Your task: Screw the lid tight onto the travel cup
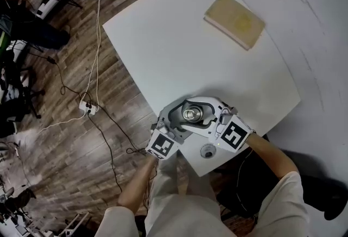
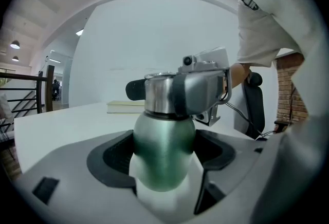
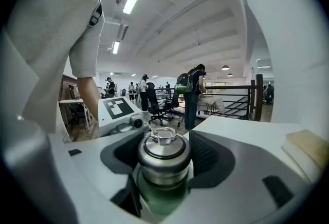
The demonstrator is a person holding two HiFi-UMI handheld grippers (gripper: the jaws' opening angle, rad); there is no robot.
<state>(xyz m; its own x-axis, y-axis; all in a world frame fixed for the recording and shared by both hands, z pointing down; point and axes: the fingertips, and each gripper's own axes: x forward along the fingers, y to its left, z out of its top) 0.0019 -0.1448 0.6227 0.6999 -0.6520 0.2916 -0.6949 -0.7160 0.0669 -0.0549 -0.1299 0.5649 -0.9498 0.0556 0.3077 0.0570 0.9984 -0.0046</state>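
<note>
Travel cup (image 2: 163, 138) stands upright at the near desk (image 1: 179, 40) edge, long axis vertical. Left claw (image 2: 164, 166) clamps its green body. Right claw (image 3: 163, 171) grips the lid (image 3: 163, 148) from the opposite side, spread wide. Next twist looks to be about vertical.

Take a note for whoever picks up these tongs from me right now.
Left tongs: shut on the cup, holding it upright at the table's near edge.
Right tongs: shut on the lid.
Done: lid sits on the cup; whether it's tight can't be told.
Left: twist the lid until it stops, then release both.
</note>
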